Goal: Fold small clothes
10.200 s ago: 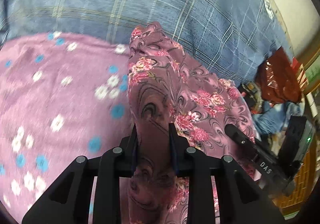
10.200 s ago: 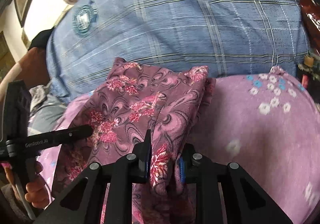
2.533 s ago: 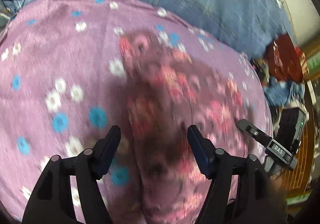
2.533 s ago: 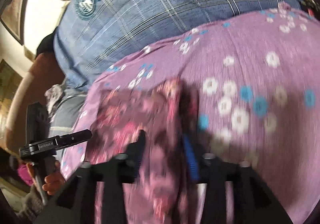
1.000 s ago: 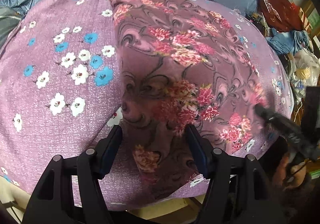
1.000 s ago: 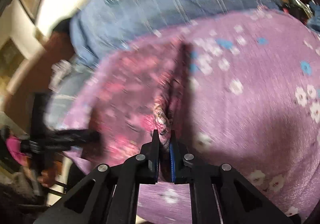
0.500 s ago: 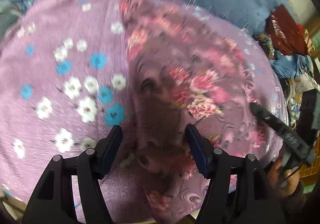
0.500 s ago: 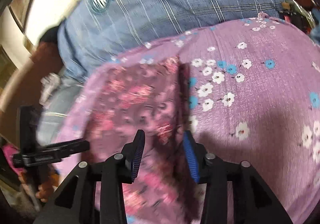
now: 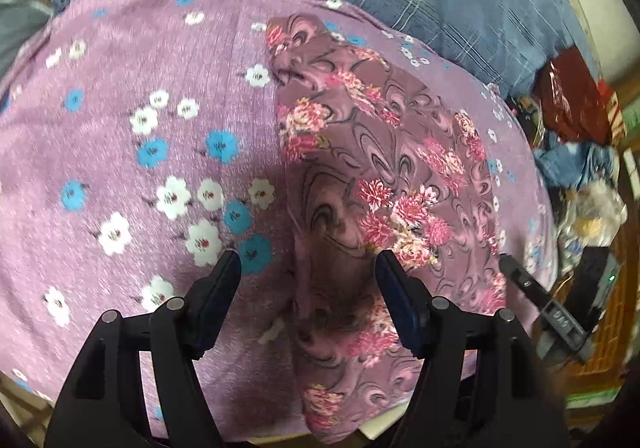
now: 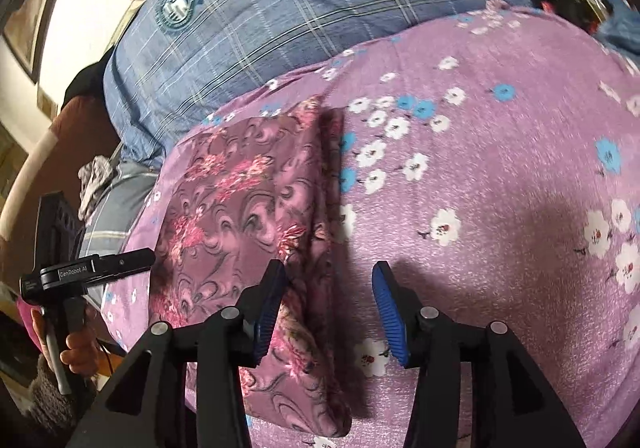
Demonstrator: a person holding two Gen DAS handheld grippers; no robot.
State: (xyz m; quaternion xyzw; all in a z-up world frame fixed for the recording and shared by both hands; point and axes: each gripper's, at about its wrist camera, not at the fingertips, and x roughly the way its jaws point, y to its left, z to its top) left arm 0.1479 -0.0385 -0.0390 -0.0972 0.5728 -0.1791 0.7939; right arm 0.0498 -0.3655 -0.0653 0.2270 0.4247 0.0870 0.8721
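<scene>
Left wrist: folded floral cloth [image 9: 360, 184] lies lengthwise, running away from camera.

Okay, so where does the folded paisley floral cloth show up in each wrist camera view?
Left wrist view: the folded paisley cloth runs from upper centre down to the bottom edge, right of middle, between the open left gripper fingers.
Right wrist view: the cloth lies left of centre, under the right gripper's left finger; the jaws are opening.
Shared landmark: the purple flowered sheet beneath it.
</scene>
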